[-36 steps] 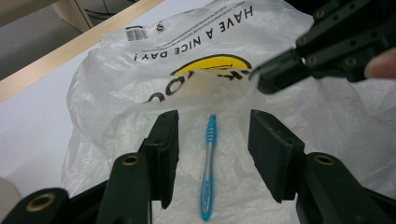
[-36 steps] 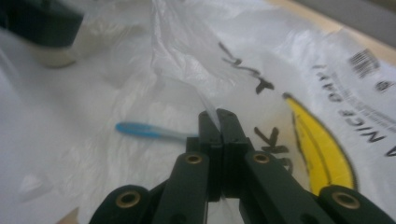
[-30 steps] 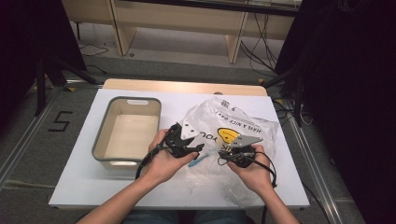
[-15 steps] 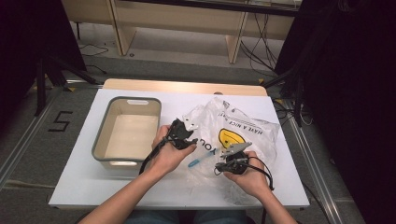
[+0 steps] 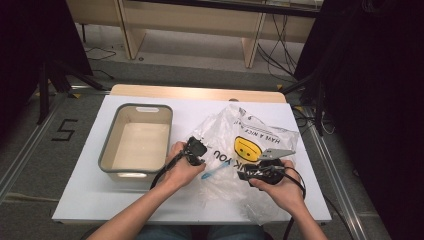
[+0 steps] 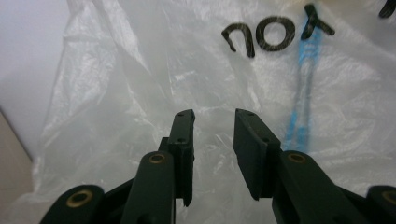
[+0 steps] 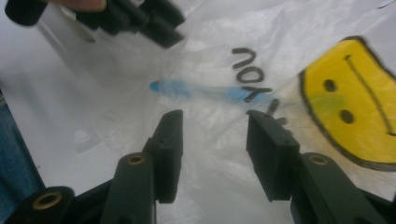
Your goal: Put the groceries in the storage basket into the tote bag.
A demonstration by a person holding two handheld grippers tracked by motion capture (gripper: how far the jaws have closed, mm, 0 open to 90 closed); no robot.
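Left hand-held gripper (image 6: 212,135) half open over the plastic bag (image 5: 250,145), jaws just closing in, nothing pinched yet. Right hand-held gripper (image 7: 212,135) just opening, holding nothing. Blue toothbrush (image 5: 212,172) inside the bag, between both. Could grab only thin plastic and slip. White counter (image 5: 90,200), gray bin (image 5: 107,150) at left, dark room behind.

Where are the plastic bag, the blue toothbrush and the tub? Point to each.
plastic bag (image 5: 260,145), high view, on its yellow smiley face.
blue toothbrush (image 7: 205,91), right gripper view, on the handle seen through the bag.
tub (image 5: 137,107), high view, on its far grey rim.
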